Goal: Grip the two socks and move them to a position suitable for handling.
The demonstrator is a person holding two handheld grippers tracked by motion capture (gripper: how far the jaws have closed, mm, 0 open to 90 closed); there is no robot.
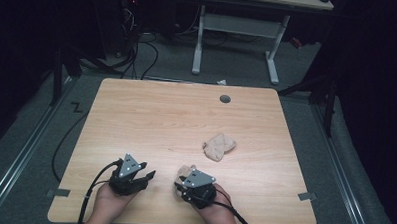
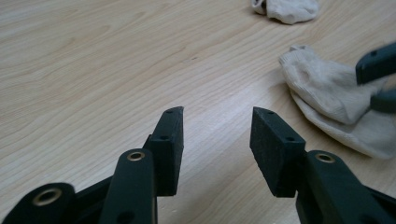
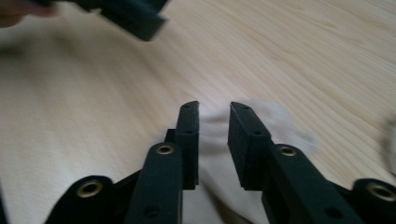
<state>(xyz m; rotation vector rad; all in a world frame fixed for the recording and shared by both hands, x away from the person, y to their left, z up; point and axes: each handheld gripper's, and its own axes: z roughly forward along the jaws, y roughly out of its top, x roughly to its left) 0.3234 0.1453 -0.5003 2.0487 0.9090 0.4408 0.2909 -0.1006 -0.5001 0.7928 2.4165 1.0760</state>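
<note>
A flat beige sock [image 2: 327, 93] lies near the table's front edge, and its end [image 1: 185, 170] peeks out by my right gripper [image 1: 180, 182]. The right gripper [image 3: 214, 108] hovers over this sock [image 3: 280, 121] with its jaws a narrow gap apart and cloth showing between and below them. My left gripper [image 1: 146, 176] sits just left of it, jaws pointing toward the sock. The left gripper [image 2: 217, 114] is open with only bare wood between its fingers. A second beige sock [image 1: 219, 146], bunched up, rests farther back to the right [image 2: 287, 8].
The wooden table [image 1: 151, 120] has a grey round plug [image 1: 225, 99] near its far edge. A white desk frame [image 1: 236, 38] and cables [image 1: 138, 55] stand on the floor beyond. The left gripper's jaw [image 3: 135, 16] crosses the top of the right gripper view.
</note>
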